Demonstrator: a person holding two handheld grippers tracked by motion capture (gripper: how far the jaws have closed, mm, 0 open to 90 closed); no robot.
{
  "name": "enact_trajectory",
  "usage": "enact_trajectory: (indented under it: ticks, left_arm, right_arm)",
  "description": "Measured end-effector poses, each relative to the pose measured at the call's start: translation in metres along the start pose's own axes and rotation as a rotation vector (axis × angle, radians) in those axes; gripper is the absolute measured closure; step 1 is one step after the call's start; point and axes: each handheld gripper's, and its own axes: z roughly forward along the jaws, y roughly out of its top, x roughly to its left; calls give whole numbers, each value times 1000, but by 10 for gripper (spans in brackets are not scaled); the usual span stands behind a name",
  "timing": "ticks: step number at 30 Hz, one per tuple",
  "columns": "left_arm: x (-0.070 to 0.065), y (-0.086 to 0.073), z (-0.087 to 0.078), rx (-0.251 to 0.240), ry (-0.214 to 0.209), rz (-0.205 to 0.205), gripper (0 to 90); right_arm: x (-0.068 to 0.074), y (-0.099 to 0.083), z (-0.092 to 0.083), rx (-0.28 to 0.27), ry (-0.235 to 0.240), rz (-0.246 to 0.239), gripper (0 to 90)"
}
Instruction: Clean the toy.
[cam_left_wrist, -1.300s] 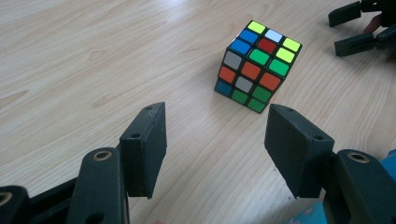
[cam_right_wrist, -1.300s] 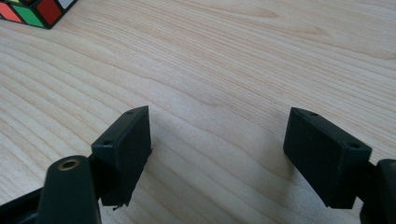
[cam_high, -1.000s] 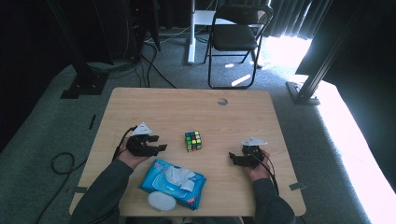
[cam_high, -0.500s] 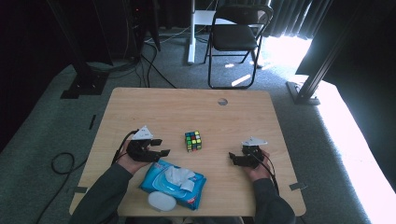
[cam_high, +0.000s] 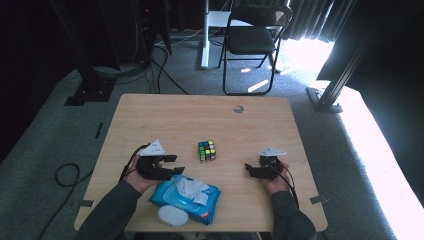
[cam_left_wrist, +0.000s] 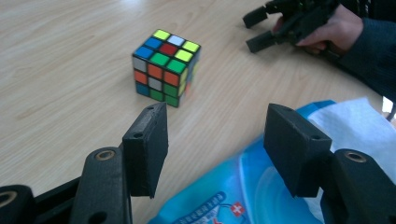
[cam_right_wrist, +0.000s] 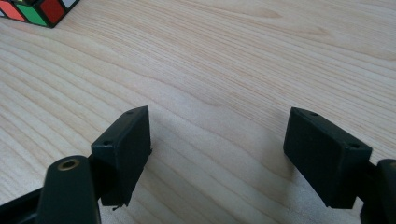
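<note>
A scrambled colour cube (cam_high: 206, 151) stands near the middle of the wooden table (cam_high: 200, 120). My left gripper (cam_high: 174, 164) hovers open at the cube's left, over the upper edge of a blue wet-wipe pack (cam_high: 185, 195). In the left gripper view the cube (cam_left_wrist: 166, 67) sits ahead of the open jaws (cam_left_wrist: 219, 135), and the pack (cam_left_wrist: 243, 186) lies under them. To the right of the cube, my right gripper (cam_high: 250, 170) rests low, open, with nothing between its fingers. Bare wood lies between its jaws (cam_right_wrist: 217, 140) in the right gripper view, with a corner of the cube (cam_right_wrist: 37, 11) at the top left.
A white tissue sticks out of the pack's top, and a white oval lid (cam_high: 173, 216) lies at the table's front edge. A small round hole (cam_high: 238, 108) is near the far edge. A folding chair (cam_high: 252, 40) stands beyond the table.
My left gripper has shifted a little toward the front edge and the wipe pack. The right gripper and the cube have stayed put.
</note>
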Motion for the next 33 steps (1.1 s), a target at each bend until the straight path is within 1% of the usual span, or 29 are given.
enact_trajectory:
  ticks: [1, 4, 7, 10, 14, 17, 20, 25, 29, 31, 32, 33]
  left_arm:
    - [-2, 0, 0, 3, -9, 1, 406]
    - [-6, 0, 2, 15, -13, 11, 413]
    - [-12, 0, 2, 17, -21, 24, 417]
    - [-16, 2, 1, 13, -38, 33, 417]
    - [-20, 3, 1, 20, -55, 47, 422]
    - [-22, 3, 0, 20, -72, 51, 422]
    - [-25, 2, 2, 19, -98, 46, 418]
    - [-29, 0, 8, 47, -120, 50, 411]
    - [-32, -4, 15, 90, -130, 58, 410]
    - [-33, -6, 17, 103, -146, 55, 416]
    - [-33, -7, 18, 111, -160, 51, 425]
    - [-34, -7, 19, 121, -170, 54, 450]
  right_arm:
    - [0, 0, 0, 0, 0, 0, 228]
    - [0, 0, 0, 0, 0, 0, 228]
    - [0, 0, 0, 0, 0, 0, 228]
    - [0, 0, 0, 0, 0, 0, 228]
    - [0, 0, 0, 0, 0, 0, 228]
    - [0, 0, 0, 0, 0, -1, 228]
    - [0, 0, 0, 0, 0, 0, 228]
    - [0, 0, 0, 0, 0, 0, 228]
    - [0, 0, 0, 0, 1, -1, 228]
    - [0, 0, 0, 0, 2, -1, 228]
    - [0, 0, 0, 0, 2, -1, 228]
    - [0, 0, 0, 0, 2, -1, 228]
